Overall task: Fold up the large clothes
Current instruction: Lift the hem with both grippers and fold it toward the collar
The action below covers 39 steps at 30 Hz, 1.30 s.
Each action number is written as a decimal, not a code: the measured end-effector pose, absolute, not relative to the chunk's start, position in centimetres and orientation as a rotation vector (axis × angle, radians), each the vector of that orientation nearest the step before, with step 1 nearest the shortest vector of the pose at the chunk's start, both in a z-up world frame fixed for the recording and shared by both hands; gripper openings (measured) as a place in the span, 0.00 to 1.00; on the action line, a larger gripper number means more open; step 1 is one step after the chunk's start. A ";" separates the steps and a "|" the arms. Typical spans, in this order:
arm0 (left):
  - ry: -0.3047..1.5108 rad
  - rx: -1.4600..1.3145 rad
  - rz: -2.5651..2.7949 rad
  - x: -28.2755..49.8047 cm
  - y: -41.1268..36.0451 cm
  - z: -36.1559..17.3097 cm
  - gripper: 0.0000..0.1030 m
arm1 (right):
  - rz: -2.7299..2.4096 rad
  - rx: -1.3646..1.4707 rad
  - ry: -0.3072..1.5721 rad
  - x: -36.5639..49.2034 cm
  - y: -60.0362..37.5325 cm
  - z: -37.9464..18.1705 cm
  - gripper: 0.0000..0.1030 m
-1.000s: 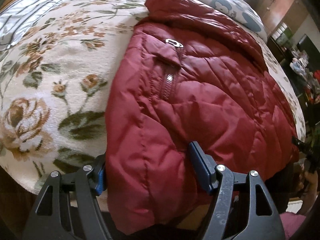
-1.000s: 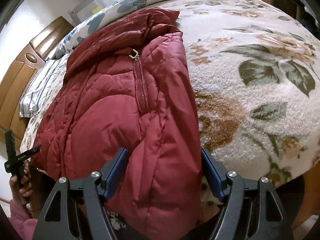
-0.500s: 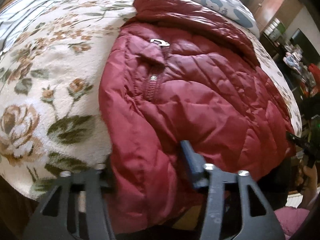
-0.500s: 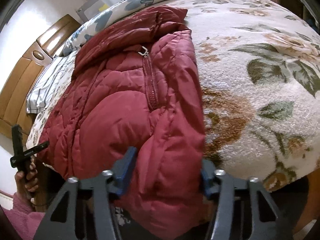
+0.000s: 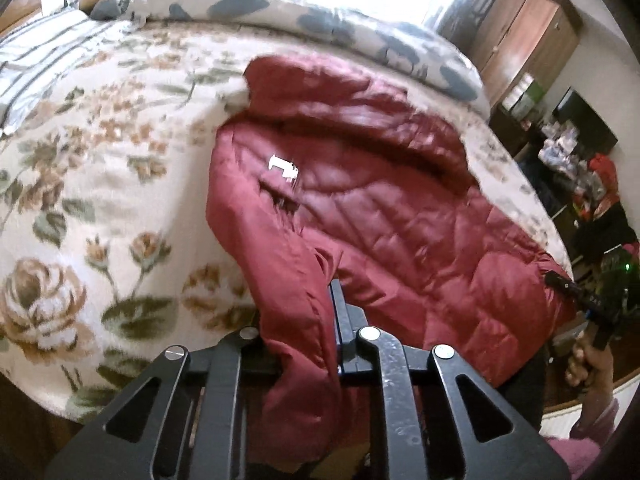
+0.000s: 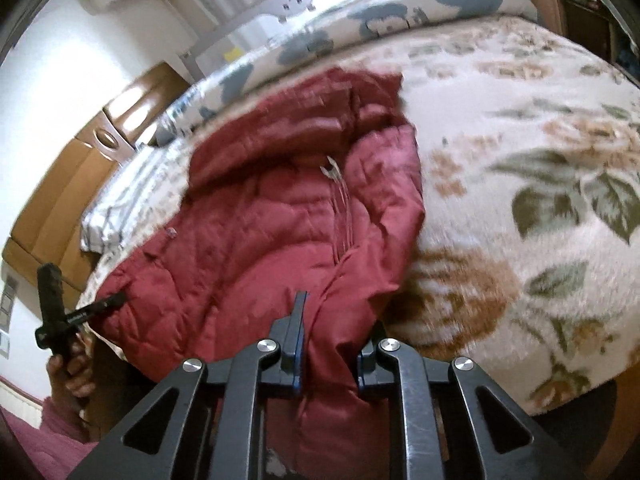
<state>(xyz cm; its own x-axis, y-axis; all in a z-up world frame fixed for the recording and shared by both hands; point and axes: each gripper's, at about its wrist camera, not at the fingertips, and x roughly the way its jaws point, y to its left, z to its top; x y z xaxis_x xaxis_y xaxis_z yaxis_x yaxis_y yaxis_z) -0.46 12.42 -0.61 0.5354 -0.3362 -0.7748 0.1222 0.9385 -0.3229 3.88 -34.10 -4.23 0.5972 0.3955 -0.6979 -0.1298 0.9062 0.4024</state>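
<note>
between the blue pads of the left gripper (image 5: 298,320) sits a pinched ridge of the red puffer jacket (image 5: 380,208); its jaws are closing to the last bit on that near hem corner, with cloth bunched tight in the narrow gap. the right gripper (image 6: 330,336) does the same at the other near corner of the jacket (image 6: 260,240), jaws closing down on a fold of fabric that hangs below the fingers.

the step in hand looks like the grab at the bottom hem, both corners taken at once, ready for a fold toward the collar. the next move likely calls for lifting both corners together and level, carrying them over the zipper pull (image 5: 284,166) to the collar end, and keeping the padded cloth from slipping out of the pads, since it is slick and springy.

outward, the jacket lies lengthwise on a floral blanket (image 5: 80,208) covering the bed, hem drooping off the near edge. a blue-patterned pillow (image 5: 320,24) lies just beyond the collar and could crowd the landing spot. a striped sheet (image 5: 28,64) shows at the far left. wooden cabinets (image 5: 528,36) and clutter stand well apart at the right. each view catches the other hand at the frame edge.
</note>
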 end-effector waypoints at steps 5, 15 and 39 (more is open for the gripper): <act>0.883 -0.234 -0.271 0.6 12.1 1.8 0.13 | 0.303 0.215 0.779 4.5 -32.6 -1.3 0.16; 0.775 -0.308 -0.237 4.2 12.4 4.7 0.13 | 0.262 0.148 0.664 7.9 -32.5 1.7 0.16; 0.741 -0.283 -0.116 16.3 10.9 7.5 0.14 | 0.208 0.309 0.589 20.9 -34.4 4.4 0.17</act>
<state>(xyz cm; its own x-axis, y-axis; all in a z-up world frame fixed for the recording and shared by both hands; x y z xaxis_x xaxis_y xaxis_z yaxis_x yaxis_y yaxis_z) 16.28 10.91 7.48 0.7333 -0.2032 -0.6488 0.0045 0.9557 -0.2943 20.87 -34.43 4.37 0.8126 0.2786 -0.5119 -0.1039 0.9335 0.3432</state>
